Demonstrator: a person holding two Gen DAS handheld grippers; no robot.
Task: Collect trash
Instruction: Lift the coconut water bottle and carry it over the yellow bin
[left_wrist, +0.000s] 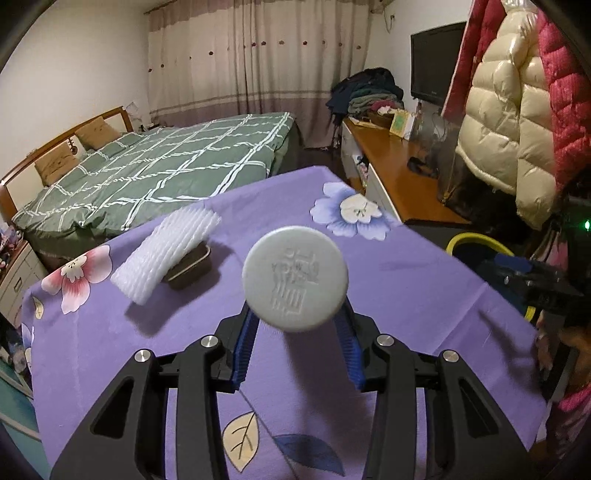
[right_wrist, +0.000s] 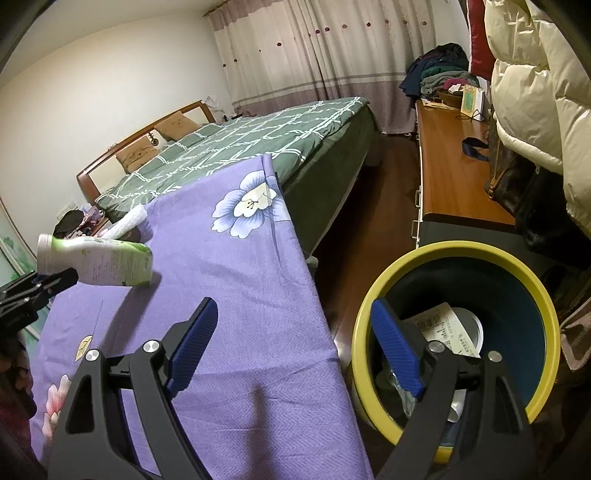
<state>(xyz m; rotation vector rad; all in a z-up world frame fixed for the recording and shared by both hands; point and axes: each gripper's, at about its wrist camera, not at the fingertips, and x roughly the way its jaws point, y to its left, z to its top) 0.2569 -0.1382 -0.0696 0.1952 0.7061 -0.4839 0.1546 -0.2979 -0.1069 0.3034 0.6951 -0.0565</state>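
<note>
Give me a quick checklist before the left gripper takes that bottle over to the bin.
1. Left gripper shut on bottle: ok.
2. Bottle clear of the tablecloth: ok, it casts a shadow beneath.
3. Bin open at the top: ok, no lid on it.
4. Room left in the bin: ok, trash lies only at the bottom.
5. Right gripper clear of the path: not ok, it hangs open between table edge and bin.
6. Foam net and the brown dish under it away from the bottle: ok.
</note>
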